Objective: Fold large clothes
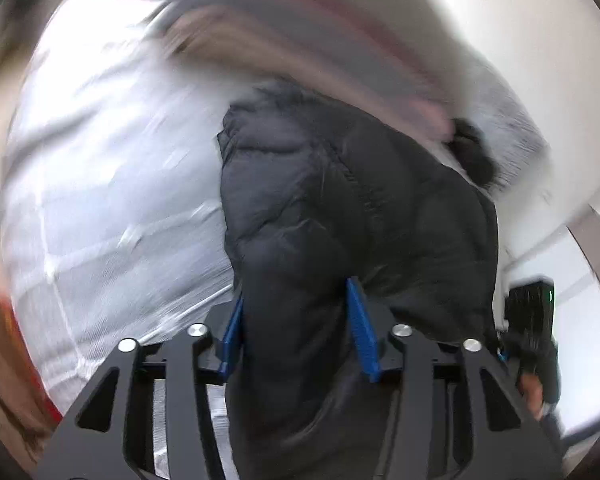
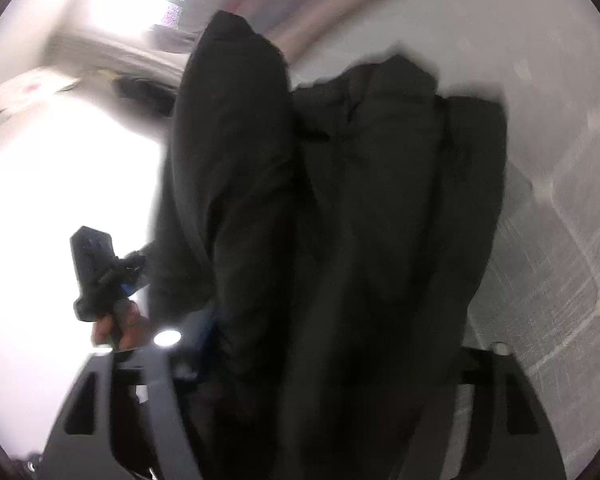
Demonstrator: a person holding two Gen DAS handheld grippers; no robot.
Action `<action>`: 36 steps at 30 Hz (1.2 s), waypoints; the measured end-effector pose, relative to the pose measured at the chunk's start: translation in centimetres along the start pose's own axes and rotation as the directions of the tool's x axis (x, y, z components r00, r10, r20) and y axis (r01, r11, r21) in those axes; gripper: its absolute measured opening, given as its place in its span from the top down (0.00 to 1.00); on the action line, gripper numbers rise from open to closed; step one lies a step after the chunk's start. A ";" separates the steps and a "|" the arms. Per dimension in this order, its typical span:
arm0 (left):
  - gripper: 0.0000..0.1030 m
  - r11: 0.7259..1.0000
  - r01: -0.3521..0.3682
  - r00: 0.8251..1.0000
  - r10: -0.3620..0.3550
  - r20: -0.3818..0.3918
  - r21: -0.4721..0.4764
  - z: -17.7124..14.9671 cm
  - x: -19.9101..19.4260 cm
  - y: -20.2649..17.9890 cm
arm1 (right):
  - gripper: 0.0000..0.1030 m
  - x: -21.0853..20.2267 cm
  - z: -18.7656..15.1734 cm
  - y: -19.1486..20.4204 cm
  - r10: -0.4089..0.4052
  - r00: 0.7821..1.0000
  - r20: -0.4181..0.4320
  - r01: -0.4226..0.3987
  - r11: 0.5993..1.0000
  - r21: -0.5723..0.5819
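Left gripper (image 1: 296, 332): blue pads pinching a thick fold of the black puffer jacket (image 1: 340, 184), which hangs from it over the white quilted bed cover (image 1: 100, 184). Right gripper (image 2: 320, 360): buried in the same jacket, pads hidden, can't tell if it's clamped. Advice: keep both grips level, hem taut, lay the fold down flat, don't let the padding bunch. Room is blurred; striped bedding (image 1: 300, 40) at the far end, white wall (image 1: 500, 40) to the right

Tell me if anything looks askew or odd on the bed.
Nothing damaged or spilled. The black puffer jacket lies bunched and crooked on the white quilt, with a thick fold between the left gripper fingers. Both views are blurred.
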State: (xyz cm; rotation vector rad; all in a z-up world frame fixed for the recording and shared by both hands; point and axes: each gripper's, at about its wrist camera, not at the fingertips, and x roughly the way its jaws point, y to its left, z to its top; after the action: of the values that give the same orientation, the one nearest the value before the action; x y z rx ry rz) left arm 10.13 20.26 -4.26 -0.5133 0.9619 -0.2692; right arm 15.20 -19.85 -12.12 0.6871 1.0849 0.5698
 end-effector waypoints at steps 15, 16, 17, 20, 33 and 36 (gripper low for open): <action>0.43 0.957 0.289 0.954 -0.285 0.090 -0.037 -2.3 -3.6 -3.2 | 0.16 -0.6 3.8 13.9 0.028 0.984 0.175 0.020 0.963 -0.268; 0.43 0.956 0.290 0.955 -0.287 0.071 -0.034 -2.7 -3.3 -3.6 | 0.16 0.7 4.3 15.2 0.005 0.992 0.127 0.026 0.968 -0.249; 0.43 0.957 0.290 0.956 -0.288 0.052 -0.027 -3.2 -2.8 -4.2 | 0.16 2.4 4.8 14.5 -0.044 0.994 0.096 0.064 0.973 -0.220; 0.42 0.960 0.281 0.960 -0.281 -0.014 0.008 -4.1 -1.0 -5.2 | 0.29 4.8 5.3 10.3 -0.118 0.992 0.046 0.123 0.983 -0.134; 0.40 0.965 0.258 0.966 -0.256 -0.036 0.056 -3.8 -0.2 -6.8 | 0.24 2.7 -1.6 11.3 -0.111 0.994 0.012 0.111 0.978 -0.178; 0.40 0.966 0.224 0.975 -0.221 -0.040 0.126 -4.5 -0.4 -7.9 | 0.24 4.8 -2.9 9.1 -0.147 0.989 -0.022 0.141 0.973 -0.185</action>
State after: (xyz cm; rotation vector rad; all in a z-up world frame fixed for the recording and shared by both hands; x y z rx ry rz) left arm 6.24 12.44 -1.88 -0.4989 0.9052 -0.5384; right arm 13.50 -9.72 -9.07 0.4353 1.0909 0.5505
